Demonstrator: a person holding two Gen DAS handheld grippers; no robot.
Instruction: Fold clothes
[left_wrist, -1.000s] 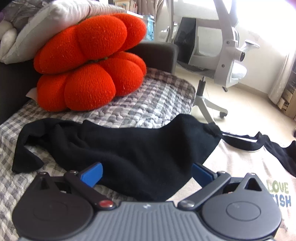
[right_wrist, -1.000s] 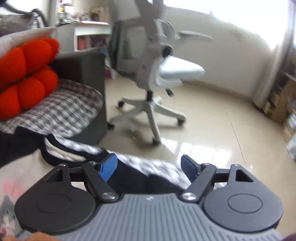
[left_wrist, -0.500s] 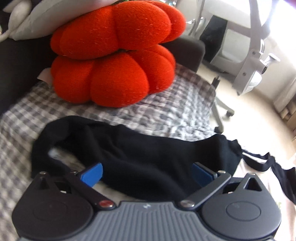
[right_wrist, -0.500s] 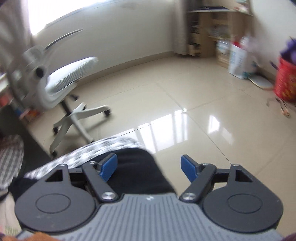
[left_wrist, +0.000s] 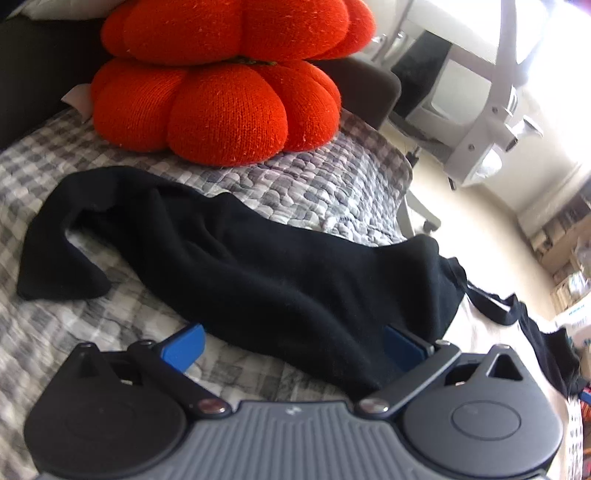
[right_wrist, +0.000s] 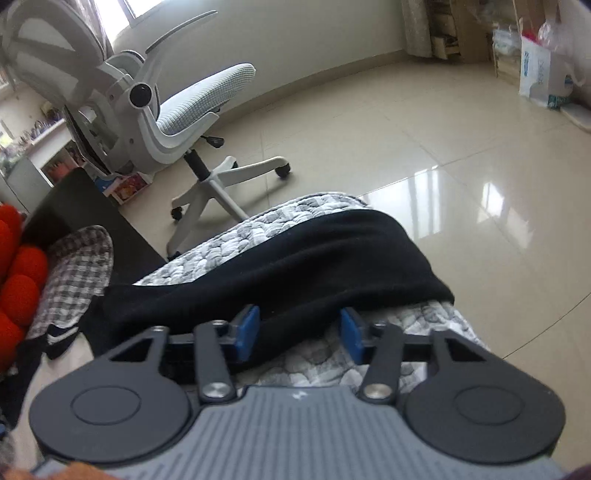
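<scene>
**Ana:** Below the orange pumpkin cushion (left_wrist: 218, 96), in the left wrist view, the black garment (left_wrist: 258, 273) lies in a crumpled band across the checked quilt (left_wrist: 332, 192). The left hand-held gripper (left_wrist: 291, 345) hangs with its blue pads spread wide, one on either side of the garment's near edge, gripping nothing.

**Ben:** What lies on the side away from the cushion?

**Ana:** A pale printed shirt (left_wrist: 480, 332) under the black cloth's end, and a thin black strap (left_wrist: 495, 306) trailing over it.

**Ben:** And the right wrist view?

**Ana:** Far from the cushion (right_wrist: 18, 280), which shows only at the left border, the garment's other end (right_wrist: 295, 266) drapes over the quilt's corner (right_wrist: 314, 206), with the white office chair (right_wrist: 155, 110) and tiled floor (right_wrist: 443, 147) beyond. The right hand-held gripper (right_wrist: 299, 334) has its jaws parted; the left pad (right_wrist: 247, 332) sits against the hem, but nothing is clamped between them.

**Ben:** How would you do it well?

**Ana:** I'd judge the step to be grasping both ends to spread it flat. Take only the top layer, not the quilt or the shirt, pinch near true corners, then lift both ends evenly so the bunched middle shakes out.
</scene>
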